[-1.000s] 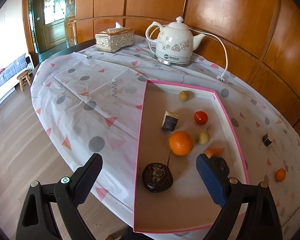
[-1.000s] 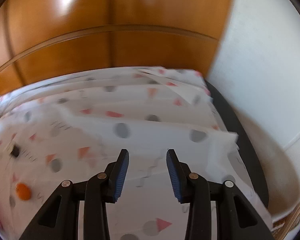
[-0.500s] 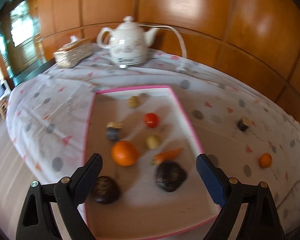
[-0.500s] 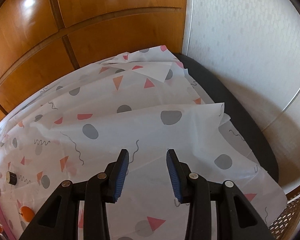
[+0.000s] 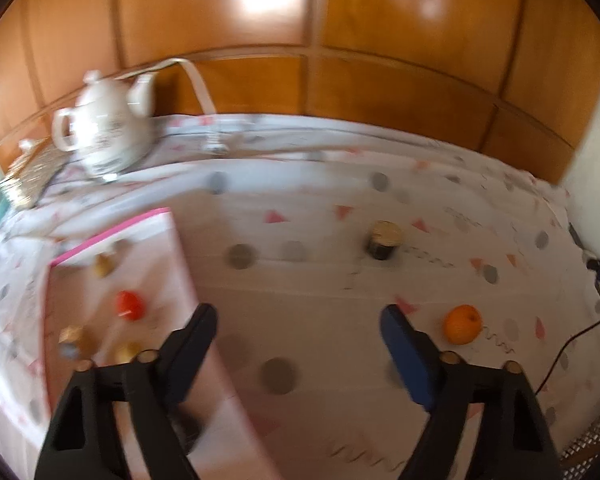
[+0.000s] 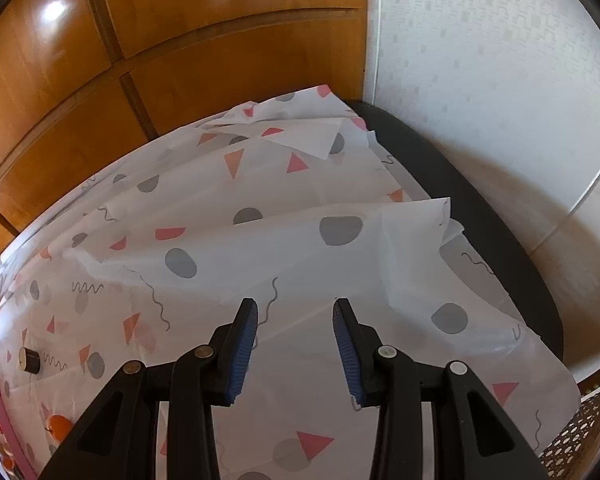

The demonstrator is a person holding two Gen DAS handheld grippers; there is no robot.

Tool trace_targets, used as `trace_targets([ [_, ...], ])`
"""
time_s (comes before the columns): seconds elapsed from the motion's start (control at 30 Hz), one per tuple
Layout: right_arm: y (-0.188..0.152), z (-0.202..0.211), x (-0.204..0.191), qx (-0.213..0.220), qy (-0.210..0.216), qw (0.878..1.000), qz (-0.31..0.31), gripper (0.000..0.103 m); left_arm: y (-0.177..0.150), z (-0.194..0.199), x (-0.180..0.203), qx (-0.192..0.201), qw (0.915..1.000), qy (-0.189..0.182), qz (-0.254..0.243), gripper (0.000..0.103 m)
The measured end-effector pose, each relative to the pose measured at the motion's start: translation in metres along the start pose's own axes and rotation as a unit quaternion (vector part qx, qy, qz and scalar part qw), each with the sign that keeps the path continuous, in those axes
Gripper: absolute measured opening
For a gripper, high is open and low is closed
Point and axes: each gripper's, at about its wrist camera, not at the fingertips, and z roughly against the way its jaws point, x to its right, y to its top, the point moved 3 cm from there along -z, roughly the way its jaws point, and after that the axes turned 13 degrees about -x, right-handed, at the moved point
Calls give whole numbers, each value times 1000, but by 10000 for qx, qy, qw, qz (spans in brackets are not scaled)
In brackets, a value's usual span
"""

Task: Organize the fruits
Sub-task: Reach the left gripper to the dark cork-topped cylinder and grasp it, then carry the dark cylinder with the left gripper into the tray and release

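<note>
In the blurred left wrist view, a pink-rimmed tray (image 5: pixel 182 258) lies at the left and holds a red fruit (image 5: pixel 129 305) and several small yellowish pieces. A small orange fruit (image 5: pixel 462 323) and a dark cylinder with a tan top (image 5: pixel 384 239) lie loose on the patterned tablecloth, right of the tray. My left gripper (image 5: pixel 296 332) is open and empty above the cloth between tray and orange fruit. My right gripper (image 6: pixel 295 320) is open and empty over bare cloth. In its view the orange fruit (image 6: pixel 58 426), the cylinder (image 6: pixel 29 360) and the tray rim (image 6: pixel 0 408) sit far left.
A white teapot (image 5: pixel 106 132) with a cord and a tissue box (image 5: pixel 28 176) stand at the back left. Wood panelling (image 5: pixel 340 40) backs the table. The dark table edge (image 6: pixel 480 232) and a white wall (image 6: pixel 500 80) lie to the right, a cable (image 5: pixel 572 344) at the right edge.
The left gripper has swung right: the tray slid from centre to the left of its view, and the loose orange fruit and cylinder came nearer. The right gripper steadied over the cloth.
</note>
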Motion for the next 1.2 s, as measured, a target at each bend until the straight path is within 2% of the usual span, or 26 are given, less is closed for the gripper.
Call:
trace_targets([
  [0.07, 0, 0, -1, -8, 31, 10000, 22, 39, 10, -14, 14, -148, 9996, -145, -167, 67],
  [0.1, 0, 0, -2, -9, 47, 10000, 25, 39, 15, -22, 22, -199, 9993, -188, -239, 65],
  [0.47, 3, -3, -3, -71, 198, 9998, 66, 39, 64, -86, 68, -697, 9960, -346, -445, 56],
  [0.67, 3, -6, -6, -143, 263, 9995, 126, 40, 81, -113, 83, -696, 9958, -73, -590, 56],
  [0.7, 3, -6, -7, -147, 261, 9995, 139, 40, 82, -120, 83, -773, 9953, -64, -571, 53],
  [0.73, 3, -7, -7, -152, 263, 9994, 148, 40, 83, -128, 82, -902, 9944, -135, -528, 36],
  [0.77, 3, -7, -7, -157, 271, 9994, 156, 40, 82, -133, 81, -967, 9940, -205, -477, 36],
  [0.9, 3, -9, -7, -188, 280, 9993, 166, 40, 75, -120, 72, -942, 9940, -501, -245, 36],
  [1.07, 1, -10, -10, -227, 314, 9989, 252, 40, 56, -90, 58, -740, 9953, -604, -162, 36],
  [1.2, 0, -12, -12, -285, 319, 9987, 294, 39, 41, -71, 48, -612, 9966, -553, -21, 36],
])
